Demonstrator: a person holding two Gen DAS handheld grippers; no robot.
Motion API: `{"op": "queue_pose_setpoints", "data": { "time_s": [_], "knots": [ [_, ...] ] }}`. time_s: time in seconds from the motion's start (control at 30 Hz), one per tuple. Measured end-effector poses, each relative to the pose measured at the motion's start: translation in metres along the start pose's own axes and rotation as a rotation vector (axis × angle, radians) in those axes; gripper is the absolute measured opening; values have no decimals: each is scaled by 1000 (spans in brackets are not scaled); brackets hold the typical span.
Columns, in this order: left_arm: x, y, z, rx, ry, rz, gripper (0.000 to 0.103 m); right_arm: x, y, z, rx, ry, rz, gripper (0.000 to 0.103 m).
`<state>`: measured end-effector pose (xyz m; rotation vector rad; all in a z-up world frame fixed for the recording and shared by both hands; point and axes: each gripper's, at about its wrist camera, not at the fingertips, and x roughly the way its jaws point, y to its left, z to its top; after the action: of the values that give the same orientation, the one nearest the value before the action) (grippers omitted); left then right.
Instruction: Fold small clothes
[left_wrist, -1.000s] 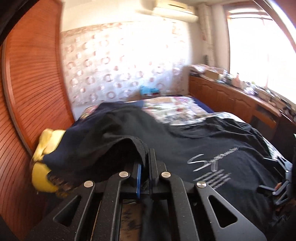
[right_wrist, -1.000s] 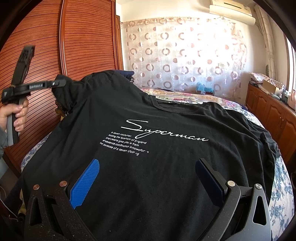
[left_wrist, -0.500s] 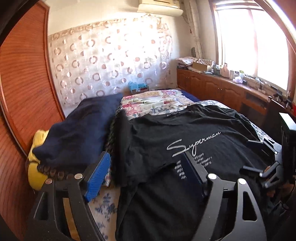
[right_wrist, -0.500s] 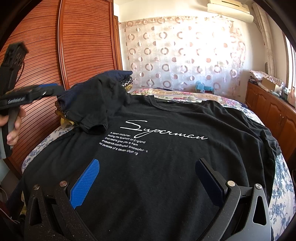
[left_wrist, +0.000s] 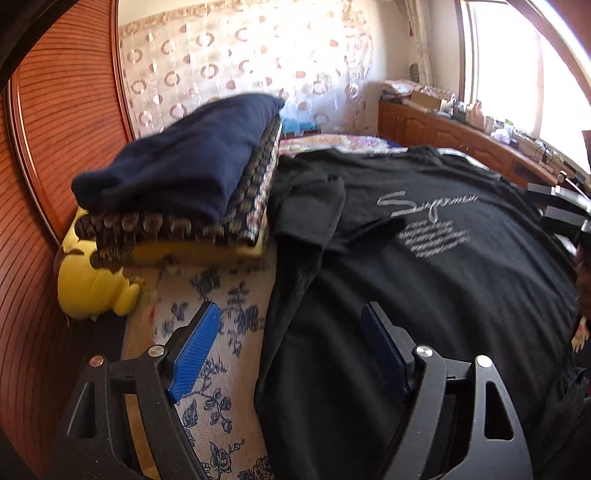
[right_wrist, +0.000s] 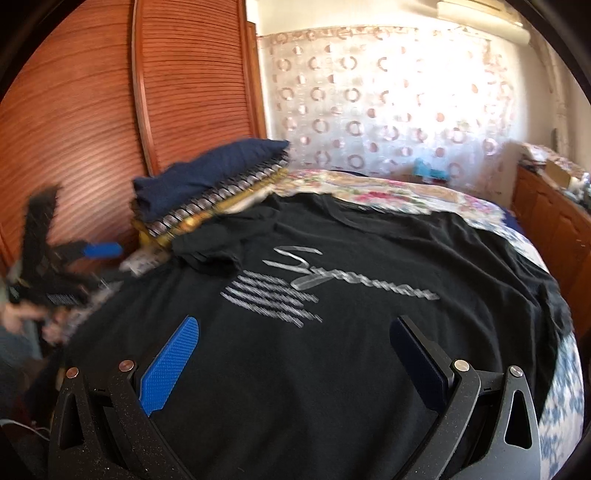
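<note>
Strong daylight floods in through the overexposed window (left_wrist: 524, 66) and the backlit circle-patterned sheer curtain (right_wrist: 388, 99), leaving the black cotton T-shirt with silver script (left_wrist: 443, 277) dim and smeared by motion blur, while fisheye distortion bows the reddish slatted wooden wardrobe doors (right_wrist: 110, 110) at dark-vignetted edges

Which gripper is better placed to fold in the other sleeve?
The right gripper. Its jaws are open over the shirt, nearer the unfolded sleeve. The left gripper, also open, sits at the opposite edge.
</note>
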<state>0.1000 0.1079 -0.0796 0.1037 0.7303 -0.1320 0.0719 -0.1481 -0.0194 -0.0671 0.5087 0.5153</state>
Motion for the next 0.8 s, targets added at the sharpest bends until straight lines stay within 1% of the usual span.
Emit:
{"op": "queue_pose_setpoints", "data": {
  "time_s": [0.13, 0.23, 0.3, 0.33, 0.4, 0.5, 0.57, 0.67, 0.73, 0.8],
  "knots": [
    [17, 6, -4, -26, 57, 10, 80, 15, 9, 25, -44, 15, 62, 97],
    [24, 10, -1, -42, 94, 3, 80, 38, 13, 41, -69, 47, 90, 92],
    [30, 11, -1, -45, 128, 1, 80, 56, 12, 50, -57, 77, 118, 89],
    [32, 12, 0, -60, 132, -16, 80, 67, 11, 56, -49, 91, 127, 88],
    [32, 14, -1, -77, 138, -26, 82, 88, 7, 65, -33, 117, 137, 84],
    [31, 14, -2, -79, 133, -22, 82, 120, 1, 76, -6, 165, 161, 77],
    [30, 13, -3, -80, 131, -23, 82, 139, -4, 81, 18, 202, 178, 70],
    [31, 14, -2, -83, 129, -23, 82, 166, -10, 86, 49, 252, 203, 62],
    [31, 15, -3, -84, 127, -23, 82, 185, -13, 92, 71, 276, 224, 59],
    [30, 16, -3, -85, 126, -26, 82, 195, -14, 94, 93, 294, 242, 58]
  ]
}}
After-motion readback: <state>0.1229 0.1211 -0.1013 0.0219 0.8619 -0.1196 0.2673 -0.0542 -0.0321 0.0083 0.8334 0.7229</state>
